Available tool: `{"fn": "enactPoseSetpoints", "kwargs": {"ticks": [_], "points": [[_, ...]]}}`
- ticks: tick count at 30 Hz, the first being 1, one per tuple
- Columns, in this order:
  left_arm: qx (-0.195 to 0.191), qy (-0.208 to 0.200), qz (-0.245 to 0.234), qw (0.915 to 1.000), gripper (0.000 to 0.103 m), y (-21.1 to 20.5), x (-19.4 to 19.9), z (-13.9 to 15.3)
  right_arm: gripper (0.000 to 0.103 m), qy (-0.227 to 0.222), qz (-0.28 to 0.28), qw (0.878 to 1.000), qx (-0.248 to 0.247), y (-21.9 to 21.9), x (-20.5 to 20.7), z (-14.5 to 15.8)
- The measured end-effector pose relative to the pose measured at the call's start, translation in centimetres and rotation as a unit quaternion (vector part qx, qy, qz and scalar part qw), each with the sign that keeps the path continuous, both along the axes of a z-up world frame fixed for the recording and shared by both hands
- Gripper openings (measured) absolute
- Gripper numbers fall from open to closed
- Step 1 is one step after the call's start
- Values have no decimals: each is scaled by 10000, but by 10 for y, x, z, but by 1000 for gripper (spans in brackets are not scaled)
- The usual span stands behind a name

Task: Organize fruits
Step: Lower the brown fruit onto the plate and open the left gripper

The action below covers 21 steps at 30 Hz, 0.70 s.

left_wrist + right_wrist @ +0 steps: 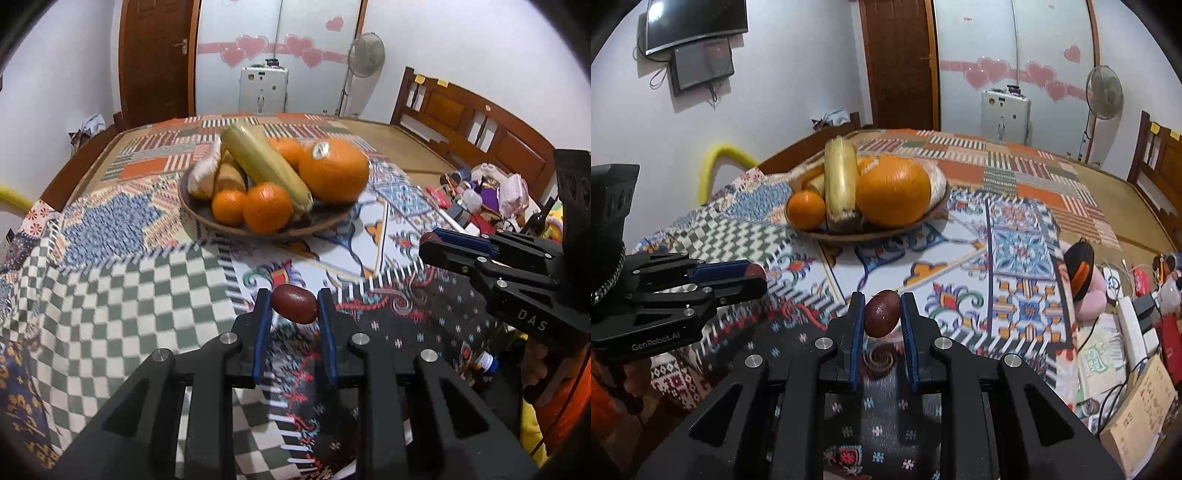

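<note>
Ahead, on the patchwork cloth (122,229), a shallow brown bowl (221,225) sits well beyond both grippers and holds a heaped pile. A large orange (334,171) with a small oval sticker takes up its right side, and a long yellow-green corn cob (266,166) lies diagonally across the middle, leaning against that orange. Two small tangerines (253,206) rest side by side at the near rim, touching each other, while another orange fruit peeks out behind the cob. Pale, blurred pieces fill the bowl's left side; what they are cannot be told. From the right wrist view the same bowl (849,234) shows the cob (841,181) end-on between a small tangerine (806,209) and the large orange (894,190). The left gripper (294,304) is narrowed around a dark red date (294,304), its blue pads (263,325) pressing the fruit from both sides, held above the cloth nearer than the bowl. The right gripper (882,314) likewise pinches a second dark red date (882,313) standing on end between its blue pads (856,325), clear of the cloth. Each gripper shows at the edge of the other's view, the right one (430,240) in from the right with a red tip of fruit showing, the left one (753,275) in from the left.
</note>
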<state>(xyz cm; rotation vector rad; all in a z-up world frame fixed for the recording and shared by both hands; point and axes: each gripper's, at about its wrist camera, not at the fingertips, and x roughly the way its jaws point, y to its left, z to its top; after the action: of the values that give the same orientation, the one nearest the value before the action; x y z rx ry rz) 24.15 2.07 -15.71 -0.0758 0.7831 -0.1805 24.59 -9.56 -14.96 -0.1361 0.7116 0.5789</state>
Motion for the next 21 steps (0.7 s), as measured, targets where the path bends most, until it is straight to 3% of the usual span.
{"fn": "enactPoseSetpoints", "kwargs": {"ticks": [9, 21], "points": [[60, -439, 92, 9990, 25, 11, 18, 34, 18, -388, 57, 9992, 125, 15, 20, 27], [212, -735, 171, 9969, 25, 24, 54, 53, 18, -793, 267, 9964, 127, 44, 52, 47]]}}
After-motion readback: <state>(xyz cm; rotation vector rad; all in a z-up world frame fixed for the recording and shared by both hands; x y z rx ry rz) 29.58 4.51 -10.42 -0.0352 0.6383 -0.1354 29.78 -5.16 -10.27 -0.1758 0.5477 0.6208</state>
